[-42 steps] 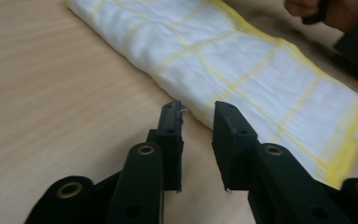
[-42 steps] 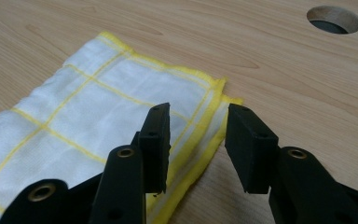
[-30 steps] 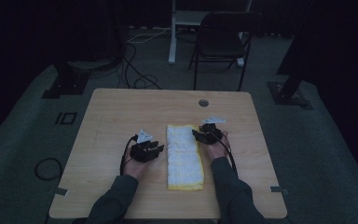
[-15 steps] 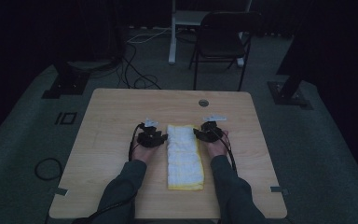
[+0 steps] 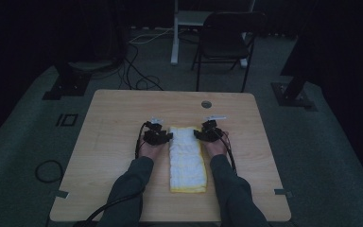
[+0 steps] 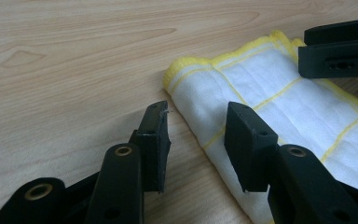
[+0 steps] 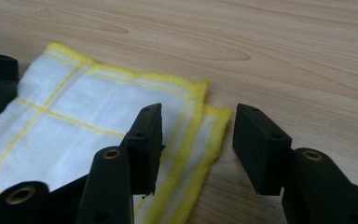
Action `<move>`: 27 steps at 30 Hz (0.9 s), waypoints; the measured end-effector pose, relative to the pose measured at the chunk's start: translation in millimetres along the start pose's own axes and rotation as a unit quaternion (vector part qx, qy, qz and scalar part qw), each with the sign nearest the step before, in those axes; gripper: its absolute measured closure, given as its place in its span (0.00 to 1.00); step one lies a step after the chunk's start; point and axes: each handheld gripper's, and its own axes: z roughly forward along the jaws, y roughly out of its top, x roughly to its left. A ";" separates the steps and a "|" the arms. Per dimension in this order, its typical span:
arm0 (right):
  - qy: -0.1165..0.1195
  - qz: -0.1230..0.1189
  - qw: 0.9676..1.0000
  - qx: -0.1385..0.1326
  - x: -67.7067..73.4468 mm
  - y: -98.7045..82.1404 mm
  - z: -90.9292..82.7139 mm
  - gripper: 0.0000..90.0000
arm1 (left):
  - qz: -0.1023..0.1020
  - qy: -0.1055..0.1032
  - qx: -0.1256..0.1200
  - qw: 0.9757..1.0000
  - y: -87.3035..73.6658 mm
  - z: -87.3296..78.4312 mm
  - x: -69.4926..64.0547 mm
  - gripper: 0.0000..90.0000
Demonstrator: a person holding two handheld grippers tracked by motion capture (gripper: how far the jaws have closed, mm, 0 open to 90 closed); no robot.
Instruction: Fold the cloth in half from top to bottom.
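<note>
Wooden table (image 5: 113,118) with a folded white-and-yellow towel (image 5: 187,158) at its middle.
Left gripper (image 5: 158,136) and right gripper (image 5: 209,133) flank its far corners, jaws apart, the right's just opening, straddling the hem.

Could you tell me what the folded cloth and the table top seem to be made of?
Cloth: soft, matte woven fabric, probably cotton; white with yellow grid lines and fuzzy yellow edging. Table: light wood or wood-look laminate, smooth with a low sheen; printed-looking grain.

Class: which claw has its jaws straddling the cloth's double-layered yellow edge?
The right claw: the cloth shows two stacked yellow edges there; the left claw straddles a rounded fold.
</note>
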 end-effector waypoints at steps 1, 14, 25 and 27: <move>0.002 -0.001 1.000 0.002 0.7 0.4 0.1 0.58 | 0.001 0.001 0.001 1.000 0.4 0.5 0.0 0.67; 0.003 -0.009 1.000 0.013 -1.7 1.3 -1.5 0.89 | -0.004 0.003 0.010 1.000 5.7 7.0 -1.2 0.65; 0.008 0.002 1.000 0.006 -3.9 1.4 -2.6 0.94 | -0.013 -0.004 0.025 1.000 10.4 10.8 -4.7 0.80; 0.019 0.008 1.000 0.003 -5.2 1.5 -2.4 0.79 | -0.012 -0.005 0.024 1.000 10.5 11.1 -4.3 0.80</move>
